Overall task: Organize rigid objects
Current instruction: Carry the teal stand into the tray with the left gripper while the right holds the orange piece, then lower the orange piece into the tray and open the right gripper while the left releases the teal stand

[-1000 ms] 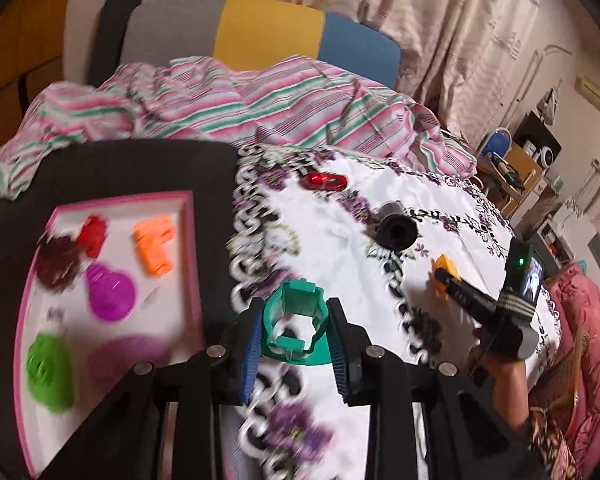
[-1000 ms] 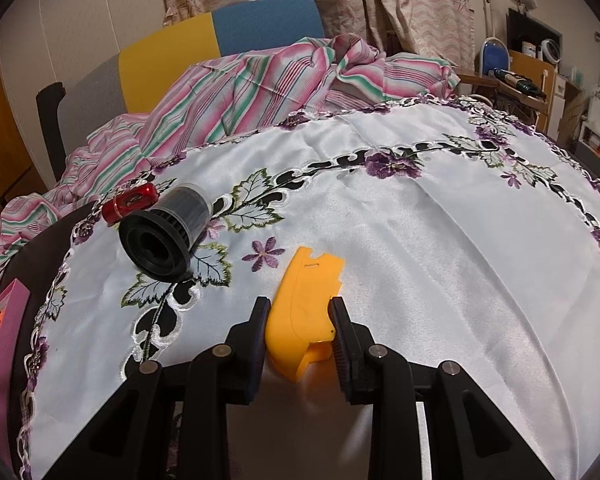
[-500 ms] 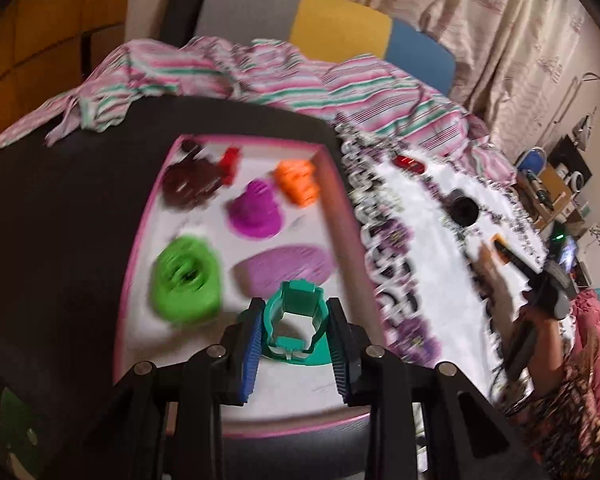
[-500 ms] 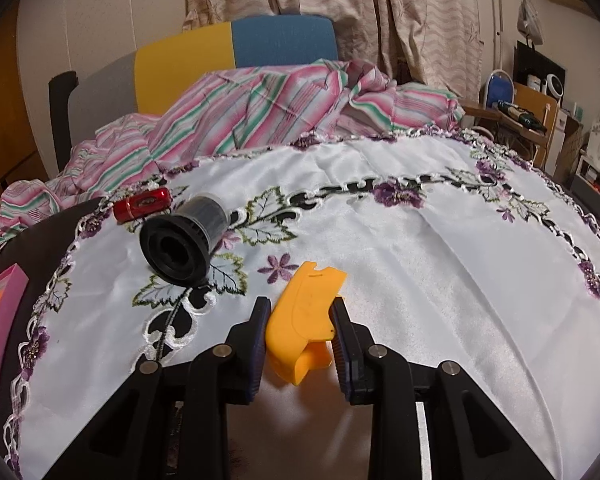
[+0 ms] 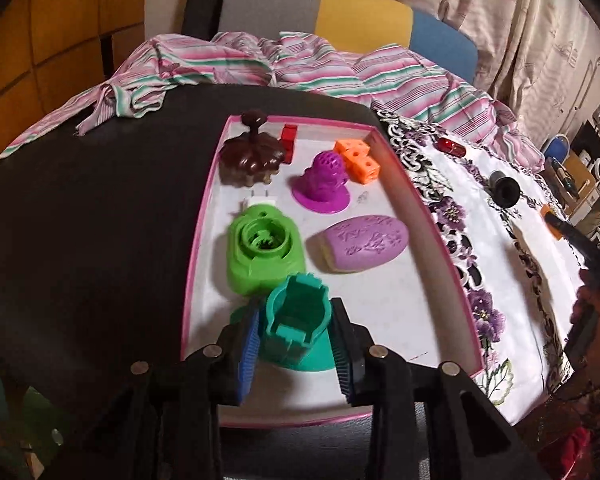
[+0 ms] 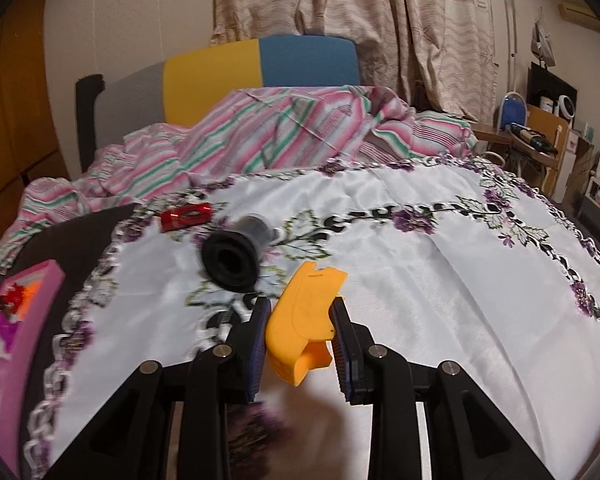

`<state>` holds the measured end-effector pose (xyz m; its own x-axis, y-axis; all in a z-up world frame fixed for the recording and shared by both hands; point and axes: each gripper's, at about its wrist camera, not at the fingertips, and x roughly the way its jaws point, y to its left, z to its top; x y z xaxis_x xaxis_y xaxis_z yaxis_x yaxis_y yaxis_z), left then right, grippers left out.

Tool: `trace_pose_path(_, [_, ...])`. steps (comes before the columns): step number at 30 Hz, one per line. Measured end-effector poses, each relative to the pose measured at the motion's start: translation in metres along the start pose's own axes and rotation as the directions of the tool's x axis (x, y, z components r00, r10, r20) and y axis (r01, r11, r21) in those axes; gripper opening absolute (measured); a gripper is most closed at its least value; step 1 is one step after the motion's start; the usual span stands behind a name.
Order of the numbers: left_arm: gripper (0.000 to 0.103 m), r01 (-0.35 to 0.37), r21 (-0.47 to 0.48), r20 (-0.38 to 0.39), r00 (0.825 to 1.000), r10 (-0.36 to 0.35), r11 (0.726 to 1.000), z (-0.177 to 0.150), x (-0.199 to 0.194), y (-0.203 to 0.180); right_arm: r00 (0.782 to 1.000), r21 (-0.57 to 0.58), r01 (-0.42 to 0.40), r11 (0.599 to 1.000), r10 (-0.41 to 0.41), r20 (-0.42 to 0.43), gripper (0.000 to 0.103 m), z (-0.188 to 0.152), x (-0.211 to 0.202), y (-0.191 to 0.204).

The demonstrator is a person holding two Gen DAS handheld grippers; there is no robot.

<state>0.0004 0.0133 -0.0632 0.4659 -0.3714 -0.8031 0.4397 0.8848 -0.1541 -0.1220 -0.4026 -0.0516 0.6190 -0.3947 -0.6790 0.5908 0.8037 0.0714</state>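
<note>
My left gripper [image 5: 294, 334] is shut on a teal plastic mould [image 5: 296, 320] and holds it over the near part of the pink-rimmed white tray [image 5: 440, 248]. The tray holds a green piece [image 5: 262, 254], a purple oval [image 5: 360, 242], a magenta piece [image 5: 322, 184], orange cubes [image 5: 358, 160], a brown piece [image 5: 252, 154] and a red block [image 5: 288, 142]. My right gripper [image 6: 300, 330] is shut on a yellow plastic piece [image 6: 302, 320], just above the white cloth. A black cylinder [image 6: 234, 254] and a red toy car [image 6: 186, 214] lie beyond it.
The tray rests on a dark surface [image 5: 80, 208] left of the embroidered white cloth [image 6: 440, 280]. A striped sheet [image 6: 280, 136] is heaped at the back before a chair. The tray's pink edge [image 6: 32, 304] shows at the left of the right wrist view.
My left gripper has carried the teal mould leftward from the cloth to over the tray's near part. My right gripper has lifted the yellow piece slightly and drawn back.
</note>
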Motion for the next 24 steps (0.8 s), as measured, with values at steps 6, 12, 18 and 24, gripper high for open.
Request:
trace_pose_path(6, [0.038, 0.034, -0.068, 0.011, 0.999, -0.033, 0.997, -0.007, -0.008, 0.015, 0.989, -0.042, -0.146, 0.988, 0.146, 0.013, 0.03, 0.002, -0.037, 0.049])
trace_pose_path(12, [0.039, 0.074, -0.076, 0.051, 0.996, -0.071, 0.994, -0.011, -0.022, 0.022, 0.946, -0.083, -0.324, 0.942, 0.322, -0.038, 0.03, -0.011, -0.06, 0.112])
trace_pose_path(18, [0.039, 0.107, -0.111, 0.096, 0.991, -0.097, 0.988, -0.014, -0.038, 0.035, 0.893, -0.062, -0.445, 0.894, 0.436, -0.115, 0.03, -0.032, -0.07, 0.159])
trace_pose_path(24, [0.039, 0.136, -0.136, 0.111, 0.986, -0.122, 0.981, -0.016, -0.046, 0.042, 0.856, -0.1, -0.507, 0.856, 0.486, -0.174, 0.03, -0.047, -0.075, 0.192])
